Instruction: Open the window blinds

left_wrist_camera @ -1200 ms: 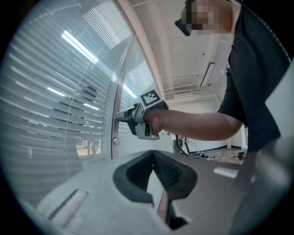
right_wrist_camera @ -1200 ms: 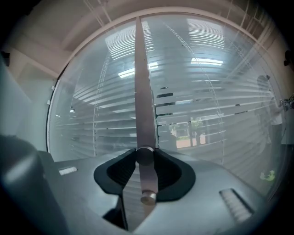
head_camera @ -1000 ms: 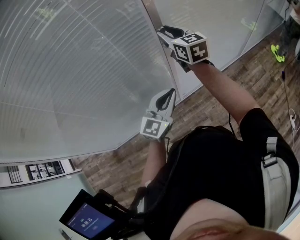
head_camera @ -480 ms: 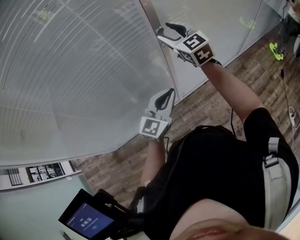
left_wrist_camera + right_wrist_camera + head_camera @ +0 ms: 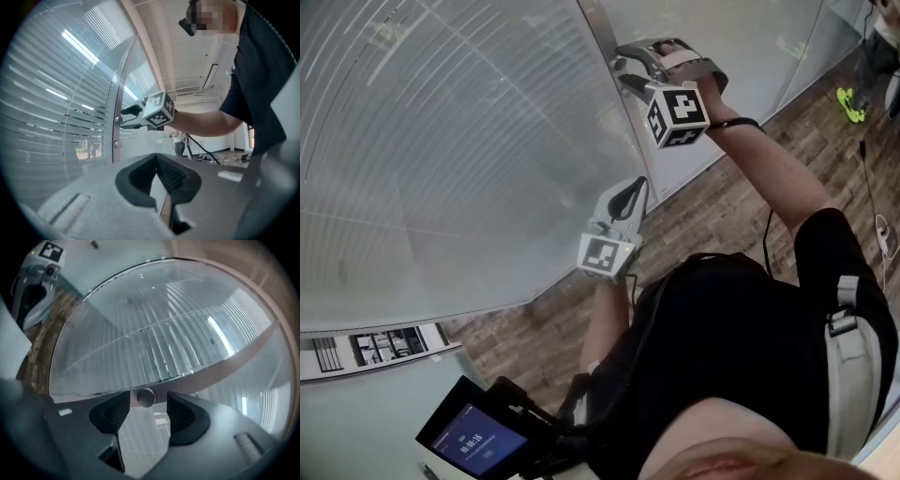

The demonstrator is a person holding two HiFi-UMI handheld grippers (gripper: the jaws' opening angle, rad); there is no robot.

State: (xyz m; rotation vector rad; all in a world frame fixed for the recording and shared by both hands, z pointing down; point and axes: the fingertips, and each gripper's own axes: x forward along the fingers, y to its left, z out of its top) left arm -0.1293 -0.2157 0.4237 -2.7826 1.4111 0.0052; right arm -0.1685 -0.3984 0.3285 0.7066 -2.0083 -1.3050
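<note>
The slatted window blinds (image 5: pixel 441 141) sit behind glass, beside a metal upright frame (image 5: pixel 628 122). A small round knob (image 5: pixel 145 397) sticks out of that frame. My right gripper (image 5: pixel 619 66) is held level against the frame with the knob (image 5: pixel 117 120) between its jaw tips. Its jaws are opening, and there is a gap on each side of the knob. My left gripper (image 5: pixel 633 192) hangs lower, close to the glass, its tips together on nothing. The blinds (image 5: pixel 154 343) show partly tilted slats with light between them.
A second knob (image 5: pixel 117 145) sits lower on the frame. Wooden floor (image 5: pixel 712 206) runs along the foot of the glass. A dark device with a lit screen (image 5: pixel 473 441) is at bottom left. A cable (image 5: pixel 877 216) trails across the floor at right.
My right gripper has rolled about its own axis at the knob, so its marker cube now faces down. Its jaws have come apart. The left gripper has stayed put.
</note>
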